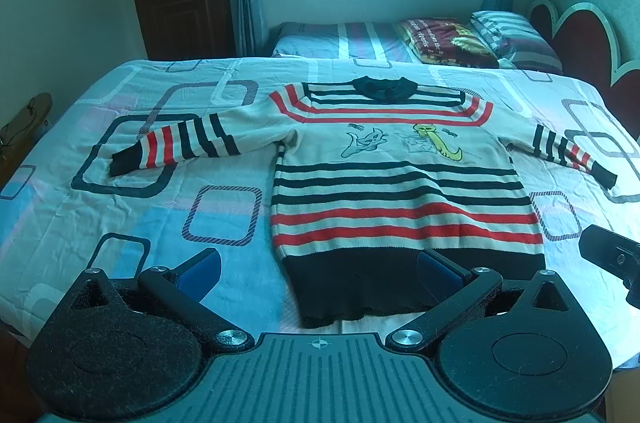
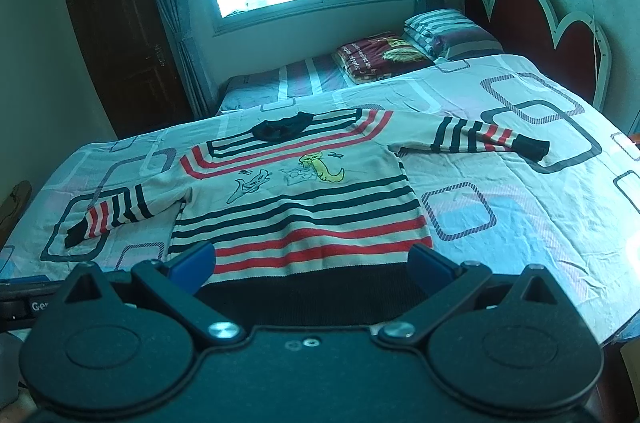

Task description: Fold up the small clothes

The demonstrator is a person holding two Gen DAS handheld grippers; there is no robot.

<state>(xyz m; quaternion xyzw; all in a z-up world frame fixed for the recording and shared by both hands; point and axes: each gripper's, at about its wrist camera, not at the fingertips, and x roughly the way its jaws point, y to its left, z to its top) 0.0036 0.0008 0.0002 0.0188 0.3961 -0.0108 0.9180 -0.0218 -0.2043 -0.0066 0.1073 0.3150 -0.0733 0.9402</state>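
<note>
Striped sweater (image 1: 400, 183) is lying flat, front up, on the patterned bedspread (image 1: 140, 215), sleeves spreading toward 9 and 3 o'clock, collar at 12, black hem at 6. Left gripper (image 1: 318, 273) is hovering over the hem with jaws apart, gripping nothing. Right gripper (image 2: 310, 265) is likewise hanging at the hem, jaws wide and empty
</note>
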